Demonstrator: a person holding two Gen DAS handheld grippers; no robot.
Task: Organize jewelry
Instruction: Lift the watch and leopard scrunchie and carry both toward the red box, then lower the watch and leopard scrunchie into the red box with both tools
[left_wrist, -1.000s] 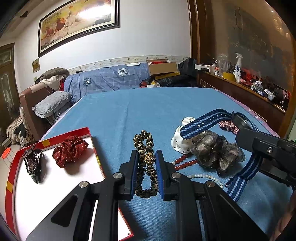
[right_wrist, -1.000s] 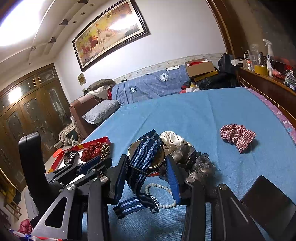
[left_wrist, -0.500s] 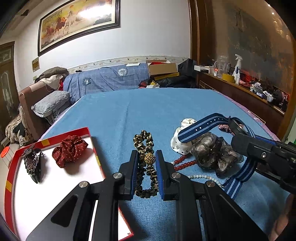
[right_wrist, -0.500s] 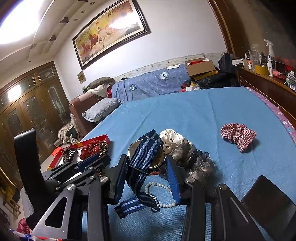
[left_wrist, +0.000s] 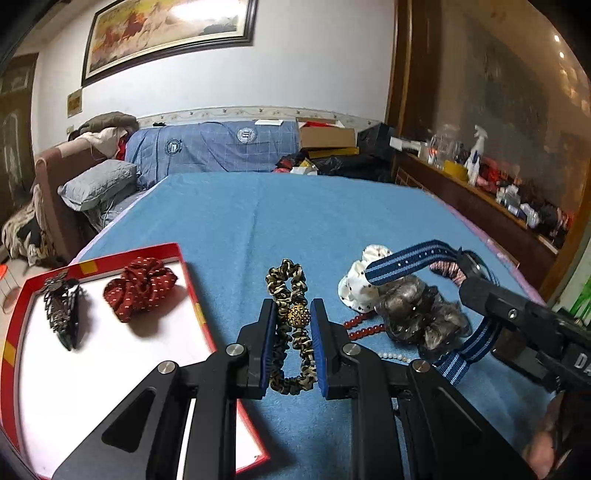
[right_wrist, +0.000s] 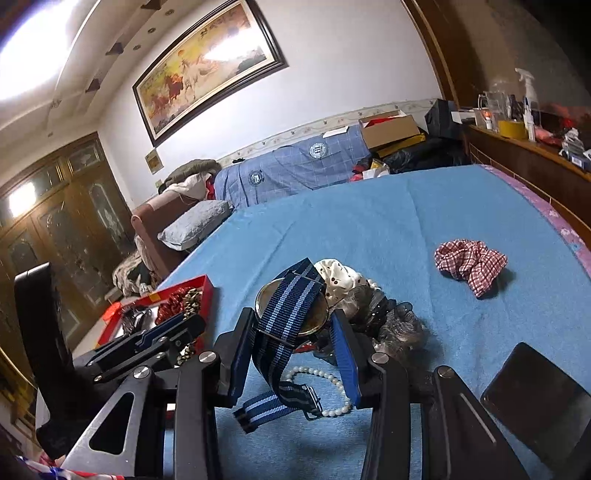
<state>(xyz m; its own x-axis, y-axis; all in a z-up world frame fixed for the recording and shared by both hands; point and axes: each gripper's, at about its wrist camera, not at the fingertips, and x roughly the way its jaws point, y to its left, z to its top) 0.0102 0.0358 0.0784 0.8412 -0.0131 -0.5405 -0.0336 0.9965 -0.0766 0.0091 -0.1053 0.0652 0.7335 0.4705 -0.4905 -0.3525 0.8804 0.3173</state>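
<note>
1. Jewelry is spread over the blue bed cover, lower centre of both views; some pieces already lie in the red-rimmed white tray at the lower left of the left wrist view.
2. My left gripper is closed narrowly on the olive camouflage fabric scrunchie band with a gold studded bead; the blue pads press the band on both sides near the bead. I cannot tell whether it is lifted or resting on the cover.
3. My right gripper holds the round gold-cased watch on a navy and light-blue striped nylon strap, jaws fairly wide around the case, strap ends dangling loose below.
4. I judge the scrunchie band light, soft and stretchy. It will sag and swing, so the grip by the hard bead is the sound one; fabric alone could slip out.
5. The watch is the heavier piece, with a hard and probably smooth case. I would keep the hold across the case, not the floppy strap.
6. Below the watch a white pearl-bead bracelet lies on the cover; the dangling buckle could snag it.
7. In the tray sit a dark red dotted fabric scrunchie and a black ornate hair claw, apart from each other, with bare white floor nearer the camera.
8. Not yet sorted: a red bead string, a grey shimmering scrunchie, a white dotted scrunchie, and a red checked scrunchie well apart at right.
</note>
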